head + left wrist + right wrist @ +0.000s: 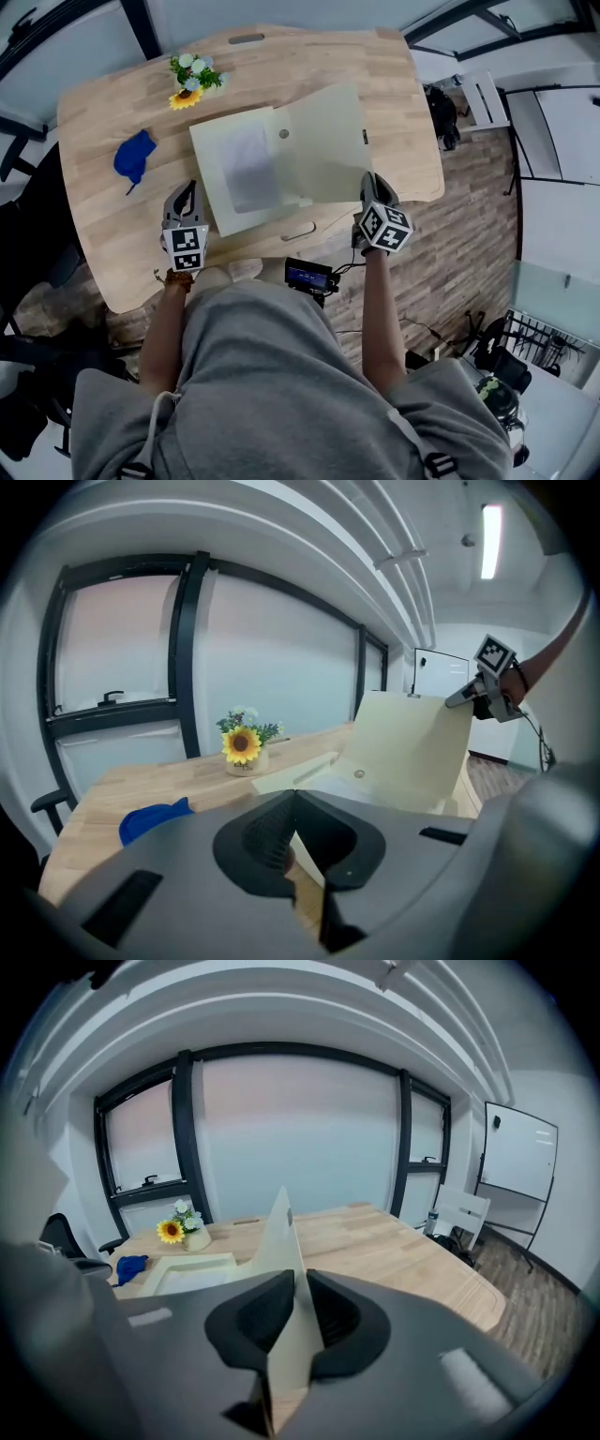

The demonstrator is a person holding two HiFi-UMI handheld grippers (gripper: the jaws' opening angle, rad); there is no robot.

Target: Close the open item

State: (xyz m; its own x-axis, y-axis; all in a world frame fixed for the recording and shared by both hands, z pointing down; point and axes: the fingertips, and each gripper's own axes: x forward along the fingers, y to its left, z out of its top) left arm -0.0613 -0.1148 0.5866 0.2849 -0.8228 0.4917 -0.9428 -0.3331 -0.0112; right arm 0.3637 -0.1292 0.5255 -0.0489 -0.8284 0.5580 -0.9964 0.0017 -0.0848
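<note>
A pale cream folder lies open in the middle of the wooden table, a grey sheet inside its left half. Its cover is tilted up on the right side, snap button showing. My right gripper is shut on the cover's near right edge; in the right gripper view the cover runs edge-on between the jaws of that gripper. My left gripper is shut with nothing in it, just left of the folder's near left corner. The left gripper view shows the raised cover beyond the left gripper.
A small pot of sunflowers stands at the back left of the table. A blue cloth lies at the left. A black device hangs at the table's near edge. A white chair stands off to the right.
</note>
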